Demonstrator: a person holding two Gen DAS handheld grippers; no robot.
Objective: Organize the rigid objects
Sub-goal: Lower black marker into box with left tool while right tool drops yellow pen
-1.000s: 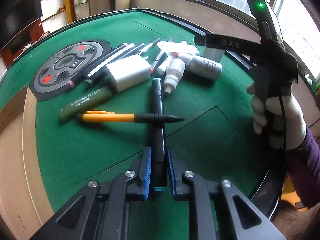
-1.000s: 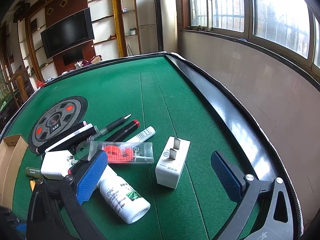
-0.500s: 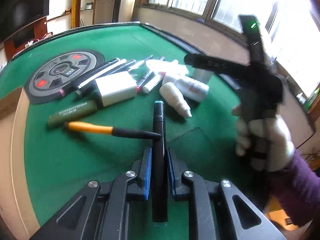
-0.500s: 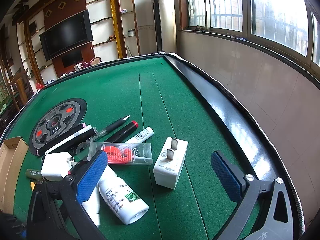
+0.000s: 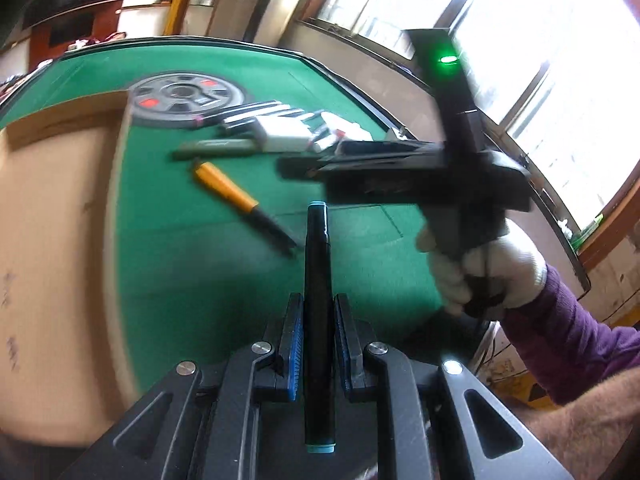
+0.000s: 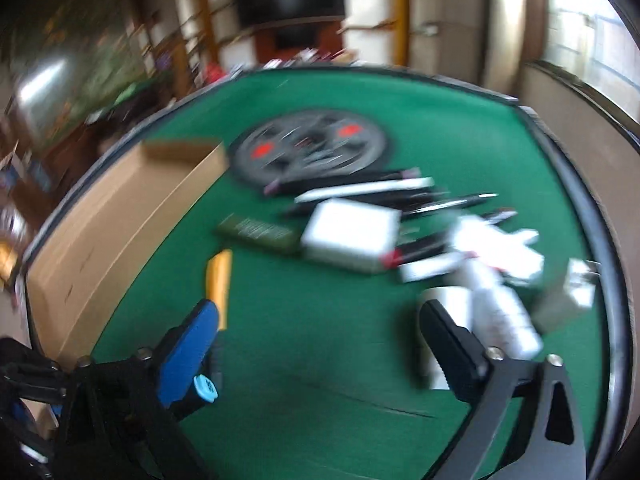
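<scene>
My left gripper is shut on a black marker with teal ends, held above the green felt table. The marker's teal cap also shows in the right wrist view. My right gripper hangs over the table with its jaws closing and nothing between them. A white-gloved hand holds it. An orange pen lies near its left finger. A white bottle lies by the right finger. Behind are a white charger, a green tube and several pens.
An open cardboard box stands along the table's left side, also large at the left of the left wrist view. A round grey disc with red marks sits in the felt's middle. Both views are blurred by motion.
Both views have swung left, bringing the cardboard box into view. The left gripper has carried the marker towards the box. The right gripper has crossed over the pile and its jaws have narrowed a little.
</scene>
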